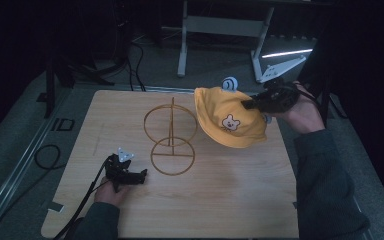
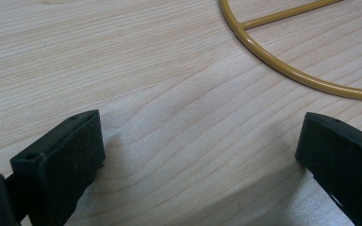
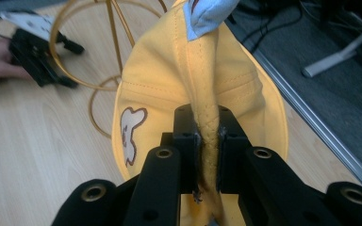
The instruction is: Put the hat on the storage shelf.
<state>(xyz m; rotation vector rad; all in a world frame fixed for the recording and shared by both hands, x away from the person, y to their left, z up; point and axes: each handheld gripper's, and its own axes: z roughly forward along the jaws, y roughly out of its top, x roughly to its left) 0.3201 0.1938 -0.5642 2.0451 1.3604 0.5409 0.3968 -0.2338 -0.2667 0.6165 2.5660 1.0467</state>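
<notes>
Left claw (image 1: 141,175) rested on table (image 1: 220,210) near front edge, jaws spread, empty, just beside wire stand (image 1: 172,135) base ring; right claw (image 3: 209,141) pinched yellow hat (image 1: 227,120) by brim, held aloft right of stand; hat lifted, judged not yet placed on stand's upper ring

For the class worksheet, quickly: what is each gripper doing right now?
Left gripper: jaws open, holding nothing, low over the table.
Right gripper: jaws shut on the yellow hat.
</notes>
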